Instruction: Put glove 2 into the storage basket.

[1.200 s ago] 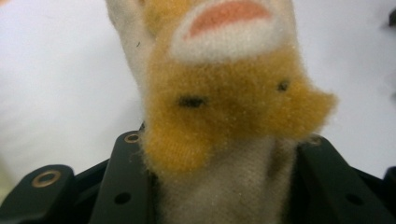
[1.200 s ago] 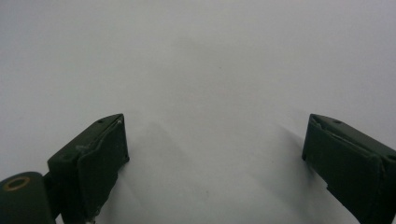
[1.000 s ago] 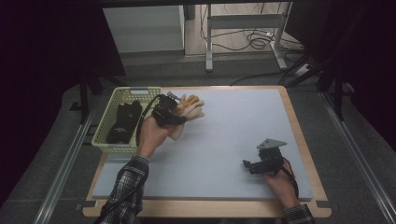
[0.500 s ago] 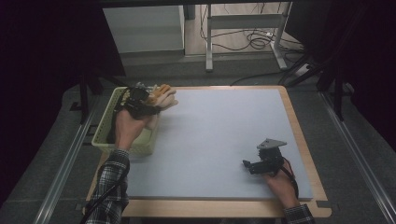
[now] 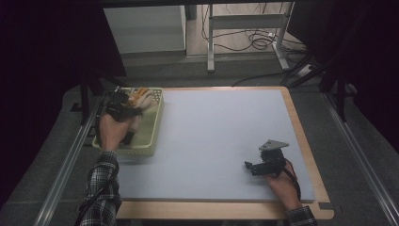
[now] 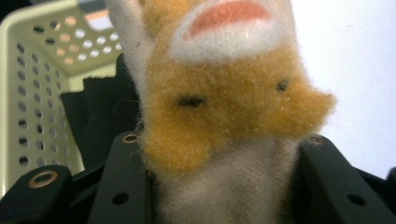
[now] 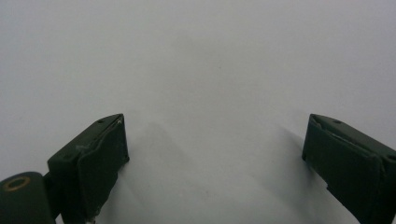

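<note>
Over basket, left hand-held gripper apparently clamping plush toy.

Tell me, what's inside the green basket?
A dark cloth lies inside the basket. The left gripper holds a plush toy above it. The hand covers the rest.

The left forearm, in a plaid sleeve, reaches forward along the left side in the high view, its hand wrapped around the left gripper, which points away from the person. In the left gripper view its two black jaws stand close together, pressed against what sits between them. The right hand rests near the person at the right, holding the right gripper low and pointed leftward. In the right gripper view its jaws stand wide apart with nothing between them.
</note>
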Demonstrator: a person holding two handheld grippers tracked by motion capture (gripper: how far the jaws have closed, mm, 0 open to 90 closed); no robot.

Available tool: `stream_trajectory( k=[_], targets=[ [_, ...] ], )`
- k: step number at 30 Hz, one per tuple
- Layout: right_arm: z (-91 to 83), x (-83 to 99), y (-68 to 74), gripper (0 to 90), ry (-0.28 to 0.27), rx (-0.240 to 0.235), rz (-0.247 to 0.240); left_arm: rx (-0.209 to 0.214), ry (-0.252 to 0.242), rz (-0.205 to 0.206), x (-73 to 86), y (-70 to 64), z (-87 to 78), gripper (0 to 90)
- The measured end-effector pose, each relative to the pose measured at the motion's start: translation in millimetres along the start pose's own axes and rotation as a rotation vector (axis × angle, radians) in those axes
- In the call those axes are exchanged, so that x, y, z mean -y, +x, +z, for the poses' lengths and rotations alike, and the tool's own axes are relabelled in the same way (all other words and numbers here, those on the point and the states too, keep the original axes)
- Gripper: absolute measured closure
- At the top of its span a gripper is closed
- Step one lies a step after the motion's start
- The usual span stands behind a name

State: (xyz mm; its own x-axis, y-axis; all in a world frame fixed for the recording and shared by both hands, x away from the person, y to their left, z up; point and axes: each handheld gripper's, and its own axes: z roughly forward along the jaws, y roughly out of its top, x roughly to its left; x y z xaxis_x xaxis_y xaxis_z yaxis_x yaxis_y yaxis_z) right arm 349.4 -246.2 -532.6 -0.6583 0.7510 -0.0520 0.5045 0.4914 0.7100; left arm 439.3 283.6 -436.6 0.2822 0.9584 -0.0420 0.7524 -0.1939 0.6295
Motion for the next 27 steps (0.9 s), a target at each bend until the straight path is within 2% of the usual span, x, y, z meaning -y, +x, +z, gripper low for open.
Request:
stream_trajectory(
  k=[5,9,12,19,21,22,23,24,25,27],
  targets=[
    [0.0,0.0,0.0,6.5,0.000,0.000,0.000,-0.017,0.041,-0.017,4.5,5.2,19.9,56.1],
    [0.0,0.0,0.0,6.5,0.000,0.000,0.000,-0.053,0.109,0.011,2.2,1.6,39.0,55.9],
    [0.0,0.0,0.0,6.5,-0.001,0.000,0.000,-0.051,0.141,0.011,-0.6,-3.1,52.5,55.6],
    [0.0,0.1,0.0,6.5,-0.001,0.000,0.001,-0.031,0.227,0.044,-4.1,-18.9,80.7,52.7],
    [0.0,0.1,0.0,6.5,-0.001,0.000,0.000,-0.038,0.267,0.053,-3.5,-21.6,88.2,47.7],
    [0.0,0.1,0.0,6.5,-0.001,0.000,0.001,-0.042,0.287,0.040,-2.7,-20.4,92.0,41.3],
    [0.0,0.1,0.0,6.5,-0.001,0.000,0.001,-0.042,0.287,0.040,-2.7,-20.4,92.0,34.3],
    [0.0,0.1,-0.1,6.5,-0.001,-0.001,0.001,-0.054,0.287,0.031,-2.1,-18.7,92.3,34.3],
    [0.0,0.1,0.0,6.5,-0.001,-0.001,0.001,-0.069,0.297,0.020,-1.9,-16.8,92.1,28.4],
    [0.0,0.1,0.0,6.5,-0.001,0.000,0.001,-0.073,0.290,0.013,-1.2,-14.0,88.5,19.3]
  ],
)
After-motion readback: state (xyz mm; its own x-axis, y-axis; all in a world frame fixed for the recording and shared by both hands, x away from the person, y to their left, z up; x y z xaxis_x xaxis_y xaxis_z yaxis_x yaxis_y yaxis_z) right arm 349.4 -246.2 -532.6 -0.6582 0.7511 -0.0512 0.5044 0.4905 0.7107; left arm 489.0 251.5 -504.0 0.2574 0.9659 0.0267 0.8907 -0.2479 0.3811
